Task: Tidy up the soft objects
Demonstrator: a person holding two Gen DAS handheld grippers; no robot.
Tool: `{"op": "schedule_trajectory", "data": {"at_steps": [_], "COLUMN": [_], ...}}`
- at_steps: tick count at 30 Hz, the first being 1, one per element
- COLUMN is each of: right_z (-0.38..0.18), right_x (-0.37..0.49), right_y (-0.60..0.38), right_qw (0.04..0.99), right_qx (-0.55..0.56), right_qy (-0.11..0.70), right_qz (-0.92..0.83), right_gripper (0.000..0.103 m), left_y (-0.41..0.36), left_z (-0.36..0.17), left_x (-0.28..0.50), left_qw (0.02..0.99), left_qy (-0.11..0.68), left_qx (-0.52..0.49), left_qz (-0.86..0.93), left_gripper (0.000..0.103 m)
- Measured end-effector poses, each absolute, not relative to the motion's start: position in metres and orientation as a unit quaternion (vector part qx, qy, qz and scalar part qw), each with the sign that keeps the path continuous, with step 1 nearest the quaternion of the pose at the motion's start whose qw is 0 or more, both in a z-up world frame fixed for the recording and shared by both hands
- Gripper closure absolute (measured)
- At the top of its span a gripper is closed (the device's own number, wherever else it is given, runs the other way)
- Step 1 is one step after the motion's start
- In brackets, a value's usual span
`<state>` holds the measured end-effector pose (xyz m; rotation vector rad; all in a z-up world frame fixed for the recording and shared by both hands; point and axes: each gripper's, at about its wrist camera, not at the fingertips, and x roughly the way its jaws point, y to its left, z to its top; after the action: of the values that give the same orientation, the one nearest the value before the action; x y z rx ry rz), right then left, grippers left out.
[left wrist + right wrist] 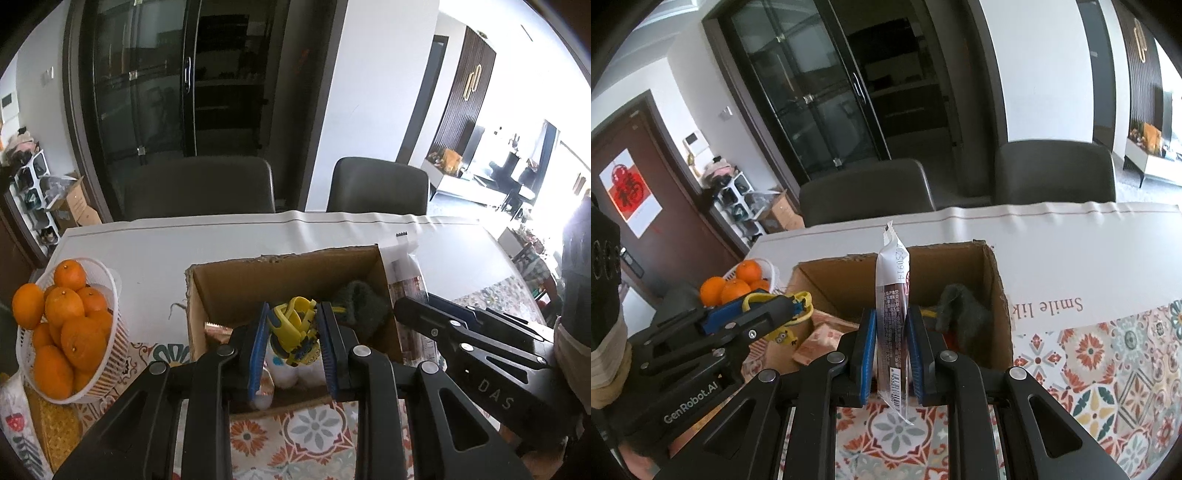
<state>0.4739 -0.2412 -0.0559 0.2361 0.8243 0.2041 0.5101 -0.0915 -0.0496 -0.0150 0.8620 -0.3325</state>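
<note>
Oranges basket [107,295] at my 9 o'clock, clear of the path. My left claw [291,339] is clamped on the yellow toy [295,332], right claw [891,343] on the packet [892,295], held upright, I'd guess for dropping in. Box [280,273] dead ahead at 12, near rim low, inside roomy; grey plush [960,314] at its 2 o'clock corner.

The cardboard box [995,291] at the centre is matt brown with rough torn edges. The snack packet [892,314] is glossy plastic film. The yellow toy [295,332] looks like smooth plastic. The grey item [960,314] inside seems fuzzy cloth. The basket [107,295] at the left is white plastic – the oranges [70,317] have dimpled, slightly shiny peel.
</note>
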Motion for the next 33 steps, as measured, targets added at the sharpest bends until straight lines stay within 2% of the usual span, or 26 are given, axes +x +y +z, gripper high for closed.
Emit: {"op": "schedule_trajectory", "data": {"at_steps": [3,6,8,11,14,18,19,22,24,26,33], "right_z": [-0.065,-0.073,-0.078,-0.078,-0.073,-0.063,-0.06,-0.047,-0.037,-0.029,-0.007], "right_x": [0.486,0.496,0.5,0.501,0.496,0.48,0.473,0.45,0.43,0.412,0.349], "right_y": [-0.243,-0.245,-0.246,-0.246,-0.243,-0.239,-0.237,-0.23,-0.225,-0.223,-0.216], "right_qw": [0.9,0.893,0.889,0.888,0.891,0.899,0.901,0.911,0.919,0.927,0.939], "right_qx": [0.117,0.123,0.125,0.118,0.104,0.084,0.079,0.066,0.053,0.047,0.046], "right_qy": [0.409,0.422,0.43,0.437,0.437,0.428,0.424,0.408,0.39,0.372,0.338], "right_qz": [0.096,0.097,0.095,0.079,0.064,0.041,0.037,0.023,0.01,0.0,-0.035], "right_gripper": [0.084,0.08,0.066,0.057,0.049,0.045,0.041,0.019,0.017,0.01,0.009], "left_y": [-0.093,-0.092,-0.088,-0.084,-0.077,-0.065,-0.062,-0.054,-0.05,-0.047,-0.036], "left_z": [-0.057,-0.061,-0.062,-0.06,-0.055,-0.043,-0.039,-0.029,-0.022,-0.015,0.003], "left_x": [0.52,0.524,0.524,0.518,0.505,0.475,0.466,0.443,0.424,0.406,0.342], "left_qw": [0.891,0.891,0.892,0.895,0.902,0.916,0.92,0.928,0.935,0.94,0.957], "left_qy": [0.426,0.429,0.429,0.426,0.416,0.392,0.385,0.367,0.348,0.333,0.279], "left_qx": [-0.004,-0.004,-0.007,-0.003,-0.001,0.007,0.009,0.017,0.028,0.035,0.062], "left_qz": [-0.157,-0.146,-0.14,-0.129,-0.112,-0.086,-0.08,-0.071,-0.065,-0.06,-0.048], "left_gripper": [0.075,0.064,0.058,0.051,0.04,0.027,0.023,0.016,0.011,0.008,0.001]}}
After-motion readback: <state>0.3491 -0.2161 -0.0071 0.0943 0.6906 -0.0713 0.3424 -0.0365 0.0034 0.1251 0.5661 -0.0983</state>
